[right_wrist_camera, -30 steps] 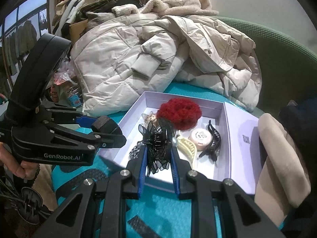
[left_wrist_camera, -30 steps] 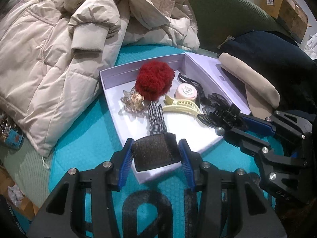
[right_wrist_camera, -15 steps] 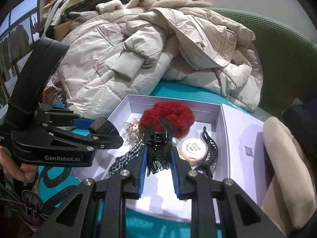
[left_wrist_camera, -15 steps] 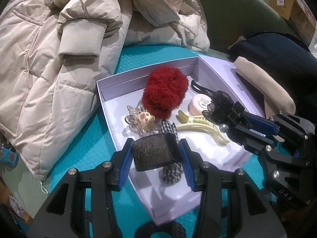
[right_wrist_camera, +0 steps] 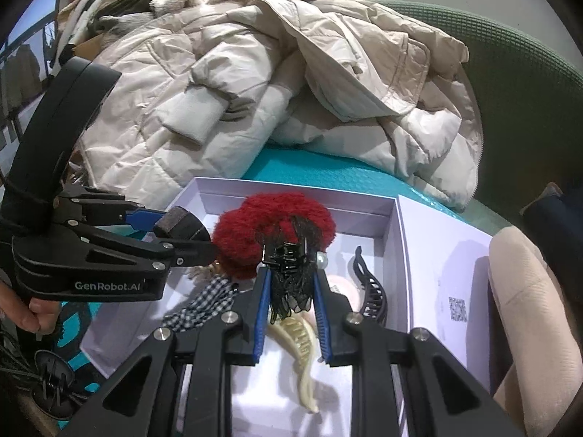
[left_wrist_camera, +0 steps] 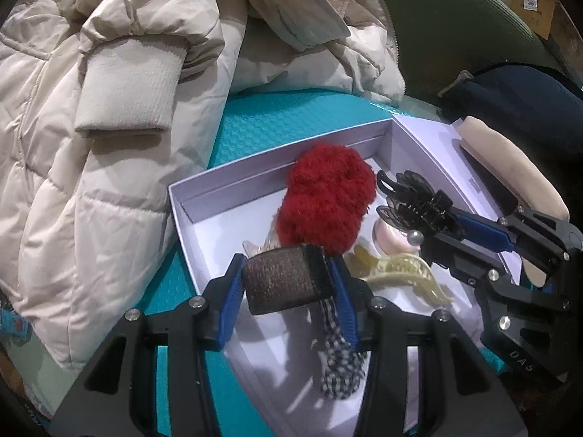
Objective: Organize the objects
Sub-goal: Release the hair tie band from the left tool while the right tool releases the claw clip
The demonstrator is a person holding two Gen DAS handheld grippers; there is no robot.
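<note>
Currently: left gripper jaws pinching brown pad, right gripper jaws pinching black clip; both over box, likely for deposit.

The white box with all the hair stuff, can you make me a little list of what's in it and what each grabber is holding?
box: white box, open, on teal mat
inside: red fluffy scrunchie, cream claw clip, checked bow, black claw clip
left gripper: shut on dark brown roller, over box
right gripper: shut on black lace clip, over box
beside box: beige puffer coat
</note>
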